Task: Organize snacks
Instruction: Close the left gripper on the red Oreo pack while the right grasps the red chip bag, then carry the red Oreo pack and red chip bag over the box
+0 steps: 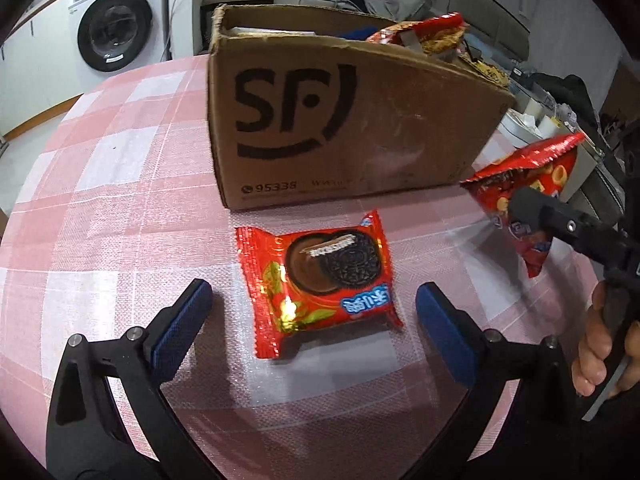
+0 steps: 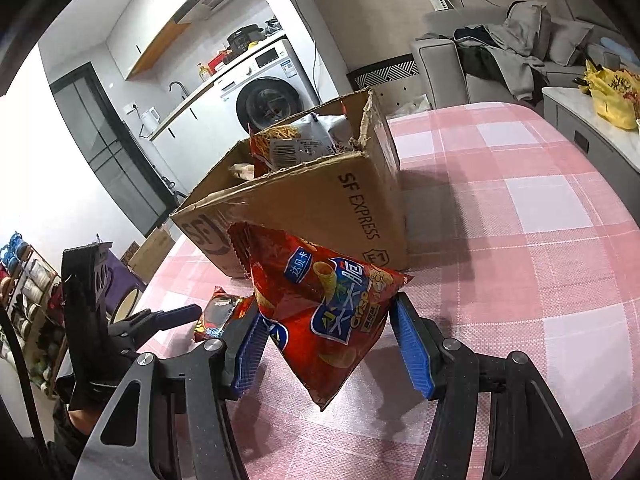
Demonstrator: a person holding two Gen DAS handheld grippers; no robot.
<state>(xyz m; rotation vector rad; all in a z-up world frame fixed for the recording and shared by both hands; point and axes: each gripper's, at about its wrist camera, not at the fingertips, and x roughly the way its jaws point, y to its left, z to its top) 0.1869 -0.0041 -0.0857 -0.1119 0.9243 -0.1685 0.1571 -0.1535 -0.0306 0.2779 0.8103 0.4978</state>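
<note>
A red Oreo packet (image 1: 320, 280) lies flat on the pink checked tablecloth, in front of the brown SF cardboard box (image 1: 340, 120). My left gripper (image 1: 314, 312) is open, one blue pad on each side of the packet, not touching it. My right gripper (image 2: 328, 340) is shut on a red corn-snack bag (image 2: 324, 308) and holds it above the table, just in front of the box (image 2: 320, 200). The same bag (image 1: 524, 196) and the right gripper's fingers (image 1: 560, 228) show at the right of the left wrist view. The Oreo packet (image 2: 220, 312) also shows in the right wrist view.
The box holds several snack bags (image 2: 296, 144), some sticking above its rim (image 1: 424, 36). The round table's cloth (image 2: 520, 220) stretches right of the box. A washing machine (image 1: 112, 28), a grey sofa with clothes (image 2: 500, 56) and a side counter with a yellow bag (image 2: 612, 96) stand beyond.
</note>
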